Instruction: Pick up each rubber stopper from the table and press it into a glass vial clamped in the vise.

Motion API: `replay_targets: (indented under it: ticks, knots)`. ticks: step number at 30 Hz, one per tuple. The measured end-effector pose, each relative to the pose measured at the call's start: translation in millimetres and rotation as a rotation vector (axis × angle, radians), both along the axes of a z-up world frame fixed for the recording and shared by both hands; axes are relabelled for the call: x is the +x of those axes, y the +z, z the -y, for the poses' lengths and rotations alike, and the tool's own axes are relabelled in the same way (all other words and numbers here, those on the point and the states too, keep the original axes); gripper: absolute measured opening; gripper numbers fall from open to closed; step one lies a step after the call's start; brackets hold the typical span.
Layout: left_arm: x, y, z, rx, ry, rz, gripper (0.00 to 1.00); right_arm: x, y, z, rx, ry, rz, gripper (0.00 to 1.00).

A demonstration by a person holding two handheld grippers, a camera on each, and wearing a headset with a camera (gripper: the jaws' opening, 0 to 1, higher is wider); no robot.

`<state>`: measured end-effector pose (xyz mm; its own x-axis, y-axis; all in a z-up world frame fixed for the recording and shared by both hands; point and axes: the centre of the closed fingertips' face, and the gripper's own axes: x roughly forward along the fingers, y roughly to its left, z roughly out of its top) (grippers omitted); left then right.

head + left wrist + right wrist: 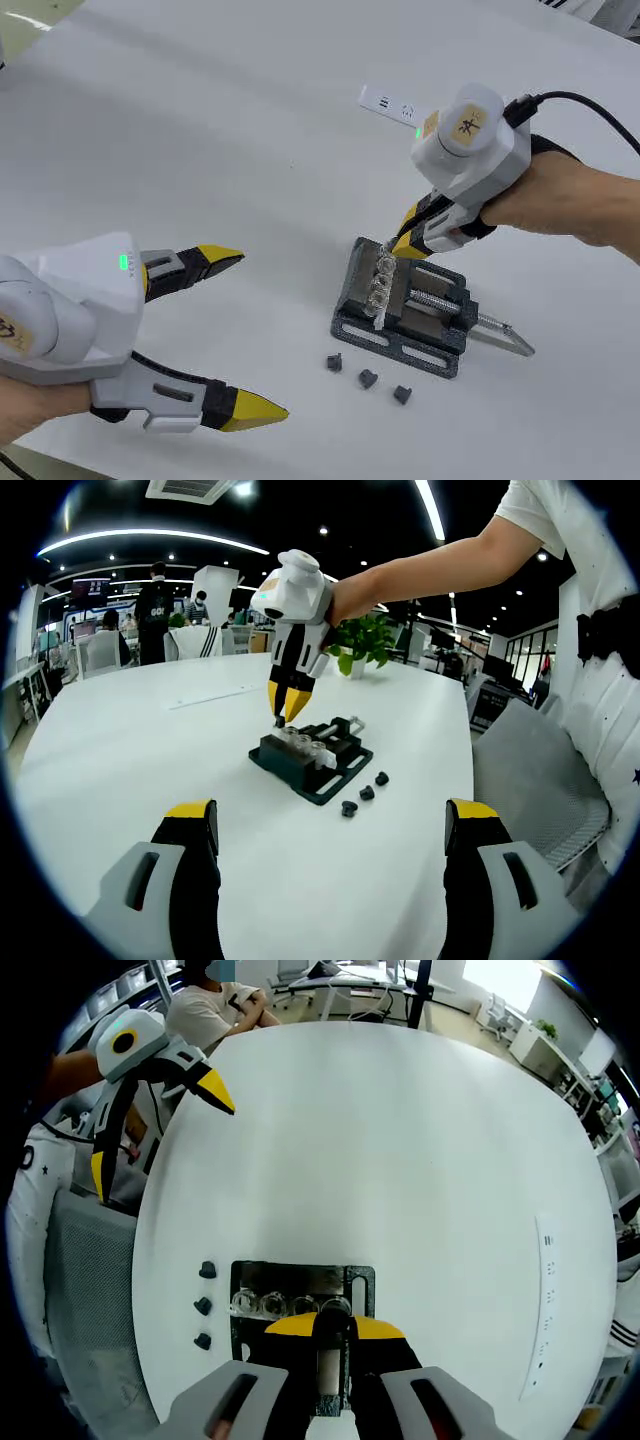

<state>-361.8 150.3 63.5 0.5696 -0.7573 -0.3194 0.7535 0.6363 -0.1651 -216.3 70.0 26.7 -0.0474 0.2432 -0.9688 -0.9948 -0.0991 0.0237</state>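
Observation:
A dark metal vise (440, 335) (300, 765) (360, 1280) clamps a row of clear glass vials (381, 283) (272, 1305). Three dark rubber stoppers (367, 378) (367, 793) (203, 1306) lie on the white table beside it. My right gripper (395, 245) (284, 716) (325, 1326) points down at the end vial, shut on a small dark stopper that barely shows at its tips. Well away from the vise, my left gripper (262, 335) (330, 815) (156, 1130) hovers open with nothing between its jaws.
A white power strip (388, 103) (545, 1300) lies on the table beyond the vise. The vise screw handle (503, 338) sticks out to the right. A grey mesh chair (545, 790) stands by the table edge, with people and desks farther back.

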Motion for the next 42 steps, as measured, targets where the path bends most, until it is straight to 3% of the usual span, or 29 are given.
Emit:
replay_targets:
  ticks: [6,14,17,24,42]
  knots:
    - [-0.1,-0.3,-1.1,-0.004,0.004,-0.001,0.93,1.6,0.0,-1.4,-0.028,0.000,0.001,0.06]
    - [0.8,-1.7,-0.1,-0.009,0.004,-0.004,0.93,-0.4,-1.3,-3.7,-0.118,-0.008,0.026,0.05]
    - [2.7,-0.9,1.7,-0.012,0.002,-0.002,0.93,1.2,-4.8,-3.4,-0.152,0.023,0.051,0.05]
    - [3.7,0.1,4.4,-0.013,-0.006,0.002,0.93,2.6,-3.7,-1.9,-0.145,-0.008,0.031,0.05]
    - [1.5,0.0,1.7,-0.016,0.004,0.000,0.93,1.6,-4.3,0.0,-0.084,0.010,0.028,0.08]
